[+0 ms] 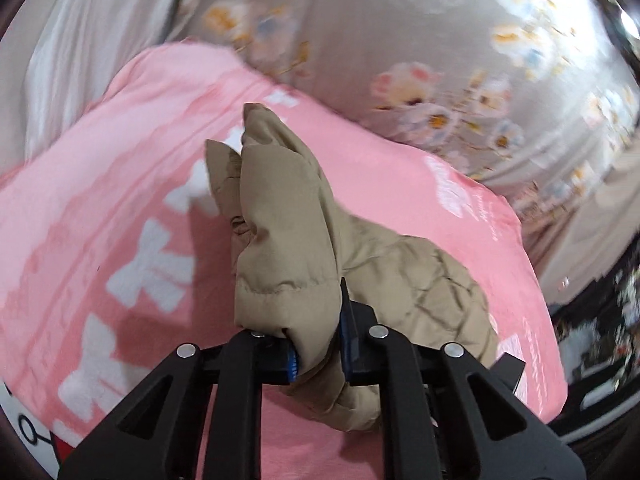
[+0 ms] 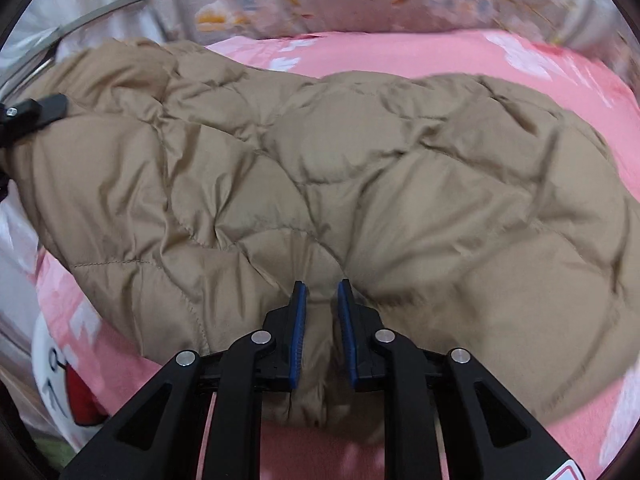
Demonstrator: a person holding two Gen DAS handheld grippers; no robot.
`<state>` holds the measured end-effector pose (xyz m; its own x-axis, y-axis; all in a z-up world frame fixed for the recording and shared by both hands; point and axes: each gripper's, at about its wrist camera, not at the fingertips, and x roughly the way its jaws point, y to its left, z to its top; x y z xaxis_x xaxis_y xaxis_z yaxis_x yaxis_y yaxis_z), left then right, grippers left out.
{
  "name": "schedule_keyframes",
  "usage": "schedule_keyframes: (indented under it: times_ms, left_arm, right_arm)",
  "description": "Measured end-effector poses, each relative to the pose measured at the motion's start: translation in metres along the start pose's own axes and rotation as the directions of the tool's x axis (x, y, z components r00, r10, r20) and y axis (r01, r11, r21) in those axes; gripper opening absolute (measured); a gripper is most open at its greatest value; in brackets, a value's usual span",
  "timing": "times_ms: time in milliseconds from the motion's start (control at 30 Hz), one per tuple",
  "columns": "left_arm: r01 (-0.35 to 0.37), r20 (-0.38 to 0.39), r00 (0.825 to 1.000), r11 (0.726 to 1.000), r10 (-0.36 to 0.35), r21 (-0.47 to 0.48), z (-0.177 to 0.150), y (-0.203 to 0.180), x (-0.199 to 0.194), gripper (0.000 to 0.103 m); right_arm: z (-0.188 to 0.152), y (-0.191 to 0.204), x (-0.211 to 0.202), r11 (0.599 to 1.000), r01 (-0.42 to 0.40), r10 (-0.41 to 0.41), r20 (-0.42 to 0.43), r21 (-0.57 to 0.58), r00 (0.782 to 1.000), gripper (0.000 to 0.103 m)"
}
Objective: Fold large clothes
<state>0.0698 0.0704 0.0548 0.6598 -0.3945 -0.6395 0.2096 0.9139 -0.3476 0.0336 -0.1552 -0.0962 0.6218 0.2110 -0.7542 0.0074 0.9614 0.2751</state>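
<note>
Left wrist view, nearest first: the left gripper [image 1: 316,344] is clamped on a bunched fold of the tan quilted jacket [image 1: 288,240]. The blue pads press the fabric from both sides, and the pinched section stands up in front of the camera as a thick puffed ridge with two pointed tips at its top. The padding is bulky, so the jaws cannot meet fully; the grip is taken deep on a gathered edge, probably so that the slippery shell does not pull free. Beyond the ridge, the remainder of the jacket drops away to the right onto the pink blanket [image 1: 120,184], which carries white bow prints. Behind the blanket lies a grey floral bedsheet [image 1: 400,40]. The picture is motion-blurred.

Right wrist view, nearest first: the right gripper [image 2: 322,332] is closed on the near hem of the jacket [image 2: 320,168], with a narrow tuck of tan fabric caught between the blue pads. Past the fingertips, the jacket body spreads wide across the pink blanket [image 2: 440,52], quilted side up, wrinkled but mostly flat. At the far left edge, a black part of the other gripper [image 2: 36,114] meets the jacket's far end. Two edges are therefore held at once, which suits carrying one end over the body to form a fold. The fold itself is judged not yet laid.
</note>
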Motion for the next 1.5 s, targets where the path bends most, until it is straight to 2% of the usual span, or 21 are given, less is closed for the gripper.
schedule_keyframes:
  times_ms: [67, 133, 233, 367, 433, 533, 600, 700, 800, 833, 867, 933, 967, 1033, 1067, 1100, 1167, 1233, 1300, 1400, 1500]
  left_arm:
    - [0.023, 0.002, 1.0, 0.998, -0.023, 0.055, 0.004, -0.024, -0.003, 0.014]
    - [0.054, -0.005, 0.999, 0.993, -0.053, 0.102, 0.007, -0.047, -0.002, 0.014]
    - [0.108, -0.03, 0.994, 0.98, -0.105, 0.166, 0.006, -0.083, 0.001, 0.014]
    - [0.17, -0.077, 0.985, 0.945, -0.155, 0.278, -0.003, -0.137, 0.016, 0.014]
    - [0.195, -0.118, 0.979, 0.93, -0.166, 0.311, -0.011, -0.159, 0.033, 0.014]
    - [0.218, -0.195, 0.968, 0.915, -0.158, 0.339, -0.028, -0.184, 0.065, 0.014]
    - [0.226, -0.248, 0.958, 0.911, -0.144, 0.345, -0.04, -0.194, 0.089, 0.014]
    - [0.221, -0.357, 0.93, 0.906, -0.084, 0.362, -0.075, -0.206, 0.138, 0.014]
    - [0.186, -0.369, 0.929, 0.899, -0.029, 0.396, -0.097, -0.211, 0.159, 0.018]
    - [0.183, -0.366, 0.93, 0.898, -0.027, 0.399, -0.102, -0.212, 0.159, 0.02]
    - [0.198, -0.372, 0.927, 0.899, -0.043, 0.391, -0.102, -0.212, 0.156, 0.032]
    - [0.278, -0.408, 0.903, 0.908, -0.135, 0.315, -0.091, -0.207, 0.143, 0.054]
    - [0.295, -0.405, 0.899, 0.912, -0.164, 0.285, -0.084, -0.204, 0.134, 0.058]
    - [0.312, -0.365, 0.907, 0.917, -0.209, 0.25, -0.068, -0.195, 0.107, 0.062]
    - [0.32, -0.333, 0.913, 0.919, -0.235, 0.231, -0.058, -0.187, 0.093, 0.071]
    - [0.326, -0.278, 0.923, 0.924, -0.266, 0.2, -0.045, -0.173, 0.073, 0.075]
    - [0.298, -0.185, 0.946, 0.941, -0.267, 0.162, -0.026, -0.151, 0.048, 0.081]
    - [0.203, -0.081, 0.977, 0.973, -0.195, 0.108, -0.007, -0.117, 0.027, 0.081]
    - [0.099, -0.023, 0.995, 0.994, -0.098, 0.05, 0.002, -0.086, 0.019, 0.081]
    - [-0.038, 0.012, 0.999, 0.999, 0.039, -0.026, 0.009, -0.043, 0.016, 0.081]
    - [-0.092, 0.005, 0.996, 0.993, 0.093, -0.08, 0.007, -0.014, 0.018, 0.081]
  right_arm:
    - [-0.003, -0.009, -0.019, 0.999, -0.007, 0.007, 0.011, 0.031, 1.0, 0.015]
    - [-0.01, -0.019, -0.026, 0.999, 0.034, -0.034, -0.001, 0.017, 0.999, 0.014]
    - [-0.023, -0.037, -0.017, 0.998, -0.011, 0.014, -0.055, 0.061, 0.998, 0.009]
    - [-0.028, -0.058, -0.028, 0.985, -0.101, 0.109, -0.054, 0.142, 0.993, 0.009]
    - [-0.031, -0.069, -0.04, 0.981, -0.104, 0.113, -0.044, 0.164, 0.993, 0.009]
    - [-0.038, -0.087, -0.062, 0.983, -0.046, 0.052, -0.032, 0.175, 0.998, 0.009]
    - [-0.042, -0.102, -0.074, 0.983, 0.042, -0.038, -0.029, 0.177, 0.999, 0.009]
    - [-0.049, -0.13, -0.096, 0.965, 0.167, -0.166, -0.021, 0.203, 0.986, 0.014]
    - [-0.053, -0.152, -0.11, 0.943, 0.226, -0.229, -0.016, 0.243, 0.973, 0.015]
    - [-0.053, -0.16, -0.115, 0.935, 0.238, -0.244, -0.01, 0.261, 0.97, 0.015]
    - [-0.051, -0.165, -0.122, 0.93, 0.244, -0.254, 0.002, 0.276, 0.967, 0.016]
    - [-0.045, -0.171, -0.135, 0.927, 0.236, -0.259, 0.044, 0.293, 0.965, 0.017]
    - [-0.037, -0.17, -0.143, 0.93, 0.223, -0.255, 0.076, 0.291, 0.964, 0.02]
    - [-0.018, -0.166, -0.159, 0.946, 0.185, -0.23, 0.15, 0.268, 0.961, 0.023]
    - [-0.006, -0.16, -0.164, 0.954, 0.164, -0.213, 0.184, 0.251, 0.96, 0.027]
    - [0.008, -0.152, -0.169, 0.966, 0.121, -0.174, 0.231, 0.227, 0.957, 0.039]
    - [0.028, -0.142, -0.172, 0.98, 0.046, -0.099, 0.278, 0.194, 0.956, 0.053]
    - [0.058, -0.128, -0.168, 0.987, -0.048, 0.0, 0.291, 0.156, 0.957, 0.056]
    - [0.085, -0.118, -0.156, 0.985, -0.112, 0.07, 0.283, 0.134, 0.957, 0.061]
    - [0.123, -0.083, -0.124, 0.982, -0.165, 0.142, 0.225, 0.09, 0.964, 0.066]
    - [0.151, -0.062, -0.076, 0.983, -0.153, 0.139, 0.135, 0.1, 0.981, 0.066]
